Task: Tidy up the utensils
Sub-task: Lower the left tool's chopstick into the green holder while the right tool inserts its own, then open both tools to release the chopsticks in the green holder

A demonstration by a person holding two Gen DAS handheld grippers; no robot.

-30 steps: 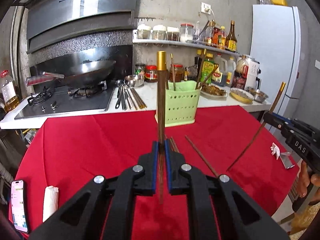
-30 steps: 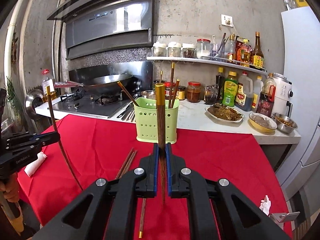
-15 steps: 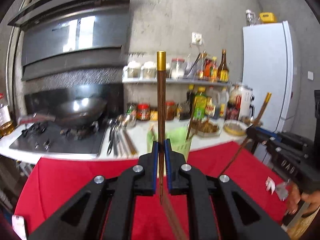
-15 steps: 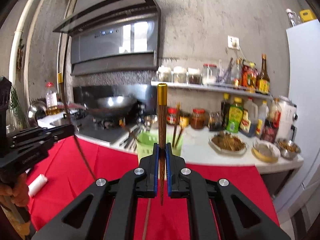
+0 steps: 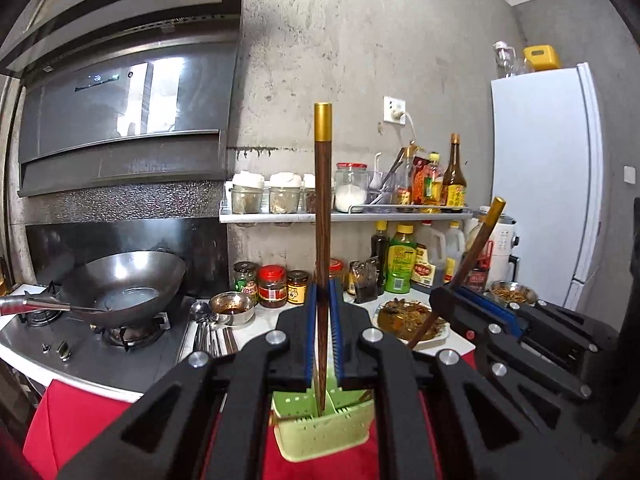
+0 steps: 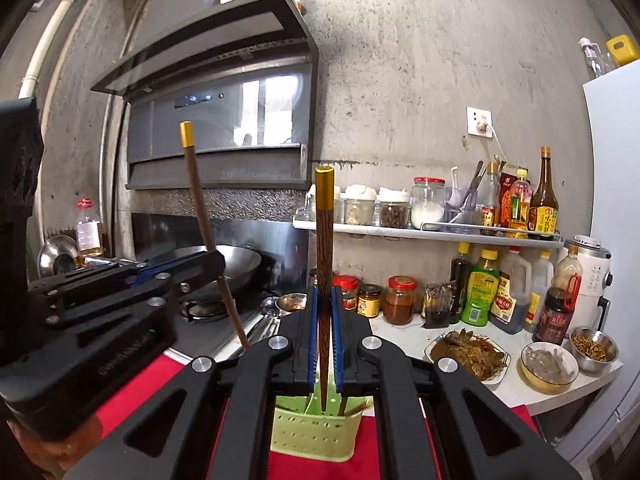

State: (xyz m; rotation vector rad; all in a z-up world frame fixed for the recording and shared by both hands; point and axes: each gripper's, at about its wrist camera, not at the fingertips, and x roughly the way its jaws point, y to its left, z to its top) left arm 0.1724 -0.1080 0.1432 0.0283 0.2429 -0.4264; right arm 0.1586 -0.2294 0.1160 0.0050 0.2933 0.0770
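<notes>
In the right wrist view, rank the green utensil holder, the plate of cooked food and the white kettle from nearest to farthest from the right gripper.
1. Green utensil holder: directly below the right gripper.
2. Plate of cooked food: right, on the counter.
3. White kettle: far right, by the fridge.

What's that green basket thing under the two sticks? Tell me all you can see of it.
The green holder looks like pale green plastic, its walls pierced with rows of small holes and a divider splitting it into compartments. It stands upright on the red tablecloth, mostly hidden behind the black fingers. The left gripper's chopstick hangs upright with its tip dipping into the holder by the divider. The right view shows another chopstick's tip entering it, beside sticks already leaning inside.
</notes>
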